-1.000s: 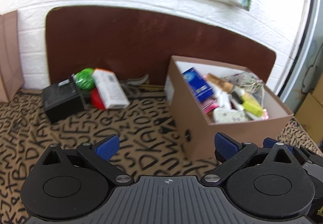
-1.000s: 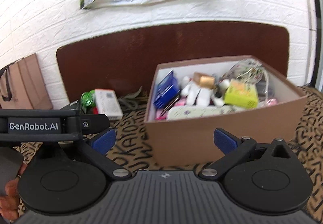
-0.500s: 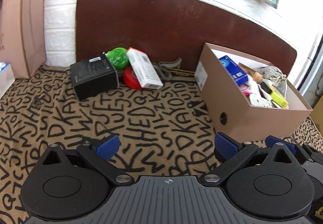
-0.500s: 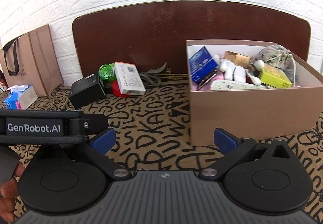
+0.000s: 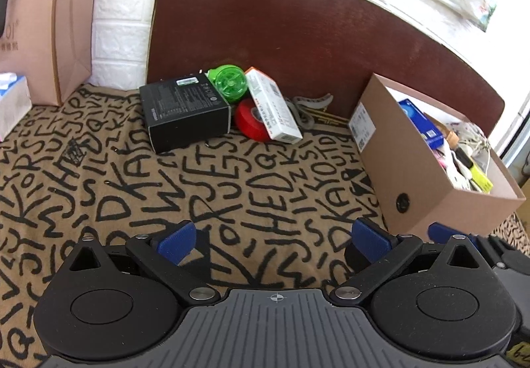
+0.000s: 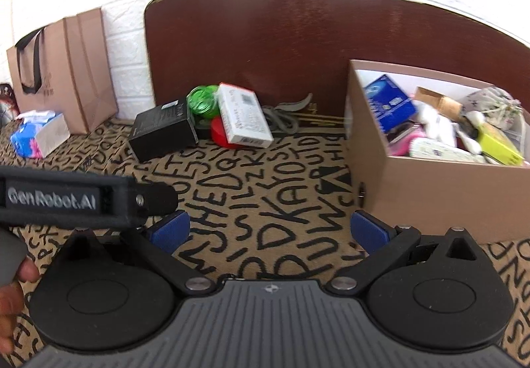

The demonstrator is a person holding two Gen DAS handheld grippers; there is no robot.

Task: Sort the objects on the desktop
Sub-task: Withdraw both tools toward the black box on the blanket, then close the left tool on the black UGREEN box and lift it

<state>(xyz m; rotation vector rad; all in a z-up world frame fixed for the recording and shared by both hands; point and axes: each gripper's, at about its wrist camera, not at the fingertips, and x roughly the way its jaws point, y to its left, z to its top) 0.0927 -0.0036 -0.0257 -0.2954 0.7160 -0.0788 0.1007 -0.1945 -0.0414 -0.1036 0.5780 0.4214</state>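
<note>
Both tongs released, empty: left tongs (image 5: 275, 240), right tongs (image 6: 270, 230). Remaining clutter piled at table's back edge; black box (image 5: 185, 114) touching red tape roll (image 5: 250, 119), white carton (image 5: 275, 108) leaning on it. Risk: pulling one topples the rest. Cardboard box (image 6: 430, 182) nearly full at right edge, overflow likely.

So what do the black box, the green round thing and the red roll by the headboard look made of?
The black box looks like matte printed cardboard, with sharp folded edges and small print. The green round thing looks like translucent glossy plastic, with light glowing through it. The red roll is smooth and slightly shiny, perhaps tape; its material is uncertain.
</note>
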